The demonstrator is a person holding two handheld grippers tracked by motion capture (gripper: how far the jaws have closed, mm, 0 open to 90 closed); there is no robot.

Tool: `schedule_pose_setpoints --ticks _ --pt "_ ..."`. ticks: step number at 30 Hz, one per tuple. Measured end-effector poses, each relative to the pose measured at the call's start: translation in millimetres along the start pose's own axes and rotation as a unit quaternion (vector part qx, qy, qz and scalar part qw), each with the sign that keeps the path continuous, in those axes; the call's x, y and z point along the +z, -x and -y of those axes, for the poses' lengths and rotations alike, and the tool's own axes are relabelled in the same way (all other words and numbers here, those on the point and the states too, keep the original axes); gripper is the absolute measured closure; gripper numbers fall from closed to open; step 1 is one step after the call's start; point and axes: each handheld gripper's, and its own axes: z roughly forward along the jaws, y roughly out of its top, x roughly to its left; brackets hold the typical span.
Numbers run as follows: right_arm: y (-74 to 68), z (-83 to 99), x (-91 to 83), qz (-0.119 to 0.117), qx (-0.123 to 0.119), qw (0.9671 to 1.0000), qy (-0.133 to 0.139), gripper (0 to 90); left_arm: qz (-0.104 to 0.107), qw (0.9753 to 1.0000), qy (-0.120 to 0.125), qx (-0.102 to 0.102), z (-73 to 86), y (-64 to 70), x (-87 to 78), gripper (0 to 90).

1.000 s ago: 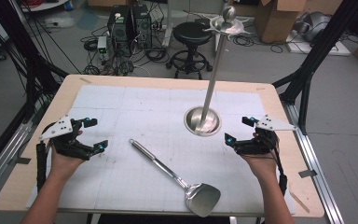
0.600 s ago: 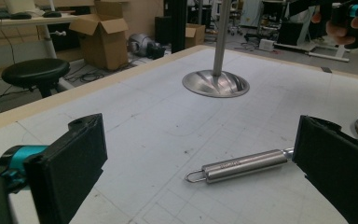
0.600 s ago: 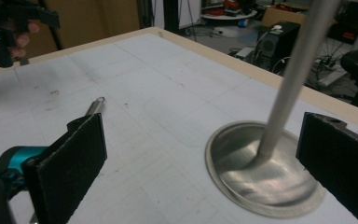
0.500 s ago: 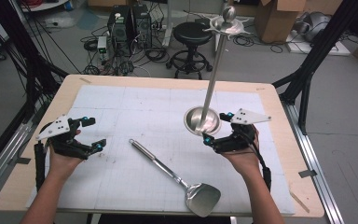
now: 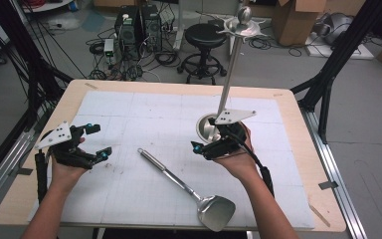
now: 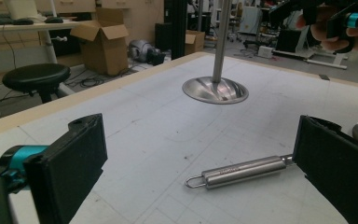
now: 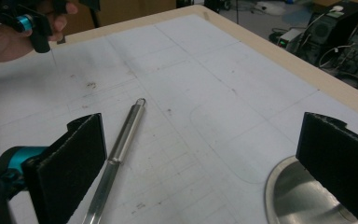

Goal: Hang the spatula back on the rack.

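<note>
one steel spatula (image 5: 189, 186), one pole stand (image 5: 210, 128), two claws gaping: left claw (image 5: 95, 142), right claw (image 5: 205, 135)

Spatula (image 5: 186, 186): one
Metal stand (image 5: 229, 74): one
Grippers: two, left gripper (image 5: 93, 142), right gripper (image 5: 204, 135)
Table (image 5: 179, 87): one
Stool (image 5: 206, 35): one

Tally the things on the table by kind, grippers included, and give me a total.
Metal spatulas: 1, the spatula lying on the white mat.
Metal stands with a round base and upright pole: 1, the stand.
Hand-held grippers: 2, the left gripper and the right gripper, both with jaws open.
Total: 4
</note>
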Motion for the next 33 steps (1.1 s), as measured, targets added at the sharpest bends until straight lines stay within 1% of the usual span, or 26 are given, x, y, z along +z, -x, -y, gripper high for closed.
schedule_pose_setpoints --ticks 3,5,6,7,13,16,17,19,23,28,30,33 --pt "-2.4 -5.1 7.5 -0.008 -0.006 0.9999 -0.007 0.6 0.001 1.0000 -0.002 0.002 0.1 -0.1 0.6 3.5" --pt "-4.1 -7.6 11.5 -0.014 -0.005 0.9998 -0.010 0.6 0.002 1.0000 0.000 0.001 0.1 0.0 0.5 3.5" --pt "-4.1 -7.6 11.5 -0.014 -0.005 0.9998 -0.010 0.6 0.002 1.0000 0.000 0.001 0.1 0.0 0.5 3.5" --pt "-5.9 -9.6 15.7 -0.017 -0.004 0.9998 -0.013 0.6 0.002 1.0000 0.001 0.002 -0.1 0.1 0.3 3.5" --pt "-12.8 -17.1 28.8 -0.025 -0.013 0.9991 -0.032 0.6 0.003 1.0000 0.002 0.002 -0.1 -0.1 0.3 3.5" --pt "-15.8 -20.3 33.7 -0.027 -0.011 0.9988 -0.040 0.6 0.002 1.0000 0.004 0.003 -0.4 -0.1 -0.1 3.5" --pt "-18.2 -23.7 39.9 -0.033 -0.017 0.9982 -0.048 0.6 0.003 1.0000 0.007 0.001 -0.4 -0.6 -0.8 3.5" --pt "-21.3 -26.1 44.6 -0.037 -0.016 0.9976 -0.057 0.6 0.002 1.0000 0.007 0.002 -0.5 -1.4 -1.2 3.5" --pt "-27.2 -28.7 58.3 -0.046 -0.029 0.9959 -0.073 0.6 -0.004 1.0000 0.004 0.001 -0.5 -2.9 -4.3 3.5" --pt "-32.4 -29.9 76.0 -0.052 -0.029 0.9932 -0.100 0.6 -0.004 1.0000 0.003 0.002 -0.6 -2.2 -4.2 3.5" --pt "-34.5 -30.8 82.8 -0.057 -0.023 0.9919 -0.112 0.7 -0.003 1.0000 0.001 0.004 -0.4 -2.3 -3.4 3.5" --pt "-36.2 -31.6 92.1 -0.064 -0.030 0.9895 -0.126 0.7 -0.003 1.0000 0.000 0.005 -0.2 -2.3 -3.1 3.5"
